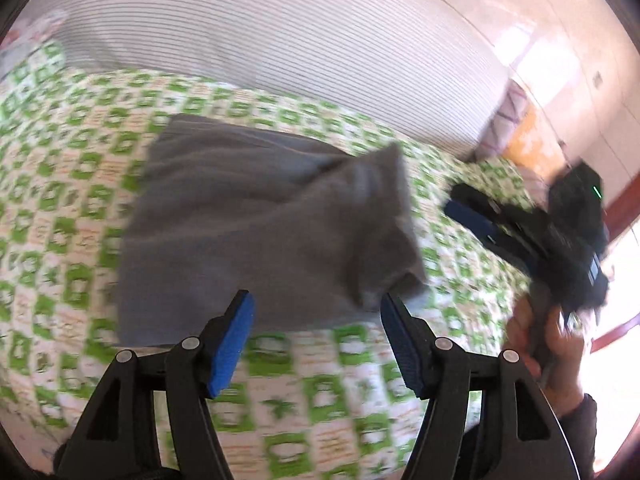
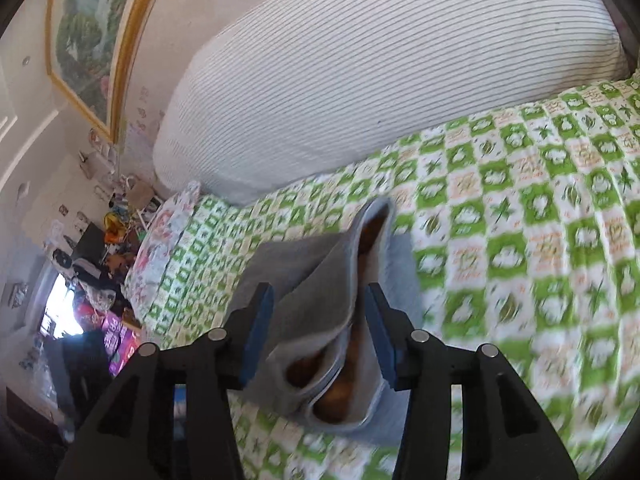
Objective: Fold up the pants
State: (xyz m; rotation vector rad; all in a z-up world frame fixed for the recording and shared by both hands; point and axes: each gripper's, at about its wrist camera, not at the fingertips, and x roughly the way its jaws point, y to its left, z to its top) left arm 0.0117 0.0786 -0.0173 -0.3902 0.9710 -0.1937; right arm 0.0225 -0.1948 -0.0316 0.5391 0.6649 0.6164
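Grey pants lie folded in a compact bundle on a green-and-white checked bedspread. My left gripper is open, its blue pads at the bundle's near edge, holding nothing. In the left wrist view my right gripper sits to the right of the pants, held by a hand. In the right wrist view my right gripper is open with the pants' open leg ends loose between its pads; a brown lining shows inside.
A large white striped pillow lies at the back of the bed and also shows in the right wrist view. A floral pillow sits at the bed's left edge. A cluttered floor and a framed picture are on the left.
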